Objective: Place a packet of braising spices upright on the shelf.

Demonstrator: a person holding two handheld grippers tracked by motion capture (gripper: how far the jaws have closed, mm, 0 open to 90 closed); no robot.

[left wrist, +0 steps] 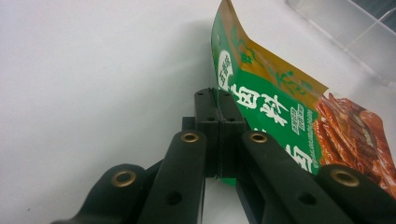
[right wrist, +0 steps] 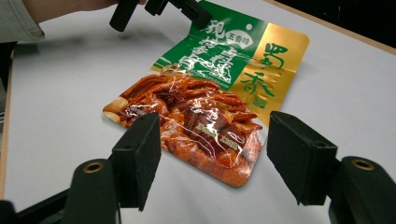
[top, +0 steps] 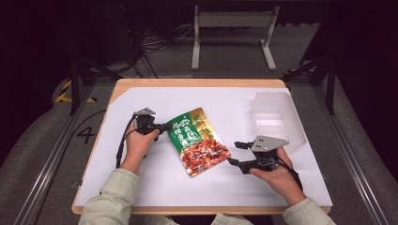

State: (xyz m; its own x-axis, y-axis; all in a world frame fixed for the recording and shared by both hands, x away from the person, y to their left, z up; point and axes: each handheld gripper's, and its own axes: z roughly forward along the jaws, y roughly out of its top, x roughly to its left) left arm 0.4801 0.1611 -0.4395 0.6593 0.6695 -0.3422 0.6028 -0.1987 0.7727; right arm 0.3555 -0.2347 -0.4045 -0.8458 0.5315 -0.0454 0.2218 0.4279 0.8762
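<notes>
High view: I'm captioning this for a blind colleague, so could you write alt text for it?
A person's left hand-held gripper is shut on the green edge of a snack packet lying on a white table. The right hand-held gripper, open, points at the packet's red end, and clear plastic boxes sit at the far right.

The high view looks forward and down on the counter [top: 141, 187] from above. Each gripper view rides low and close, looking along its fingers; all three share the packet [top: 197, 140].
</notes>
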